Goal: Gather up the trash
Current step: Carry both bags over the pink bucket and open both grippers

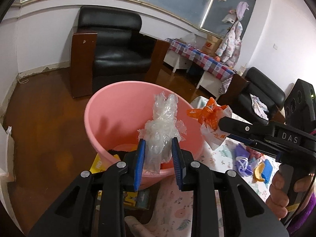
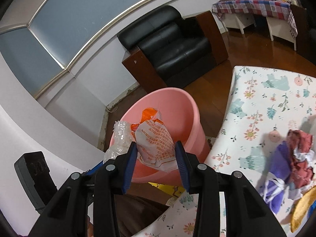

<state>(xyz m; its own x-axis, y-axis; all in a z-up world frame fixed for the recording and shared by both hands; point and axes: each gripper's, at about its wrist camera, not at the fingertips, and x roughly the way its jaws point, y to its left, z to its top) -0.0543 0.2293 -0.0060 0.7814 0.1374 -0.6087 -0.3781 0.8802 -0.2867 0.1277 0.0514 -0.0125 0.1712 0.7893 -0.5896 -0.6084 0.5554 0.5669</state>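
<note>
A pink bucket (image 1: 118, 114) stands on the wooden floor beside the table. My left gripper (image 1: 158, 145) is shut on a crumpled clear plastic wrap (image 1: 163, 126), held over the bucket's near rim. In the right wrist view my right gripper (image 2: 156, 148) is shut on a white and orange printed plastic bag (image 2: 156, 140), above the pink bucket (image 2: 177, 106). The clear wrap (image 2: 119, 136) shows just left of it. In the left wrist view the orange bag (image 1: 212, 122) hangs from the right gripper's tip at the bucket's right edge. Some dark and orange scraps lie in the bucket's bottom.
A table with a floral cloth (image 2: 266, 106) carries a purple and red heap of cloth scraps (image 2: 290, 158) and a yellow peel (image 2: 304, 209). A black armchair (image 1: 118, 45) stands behind the bucket. A checked-cloth table (image 1: 199, 57) stands at the back wall. A yellow box (image 1: 97, 164) lies under the bucket.
</note>
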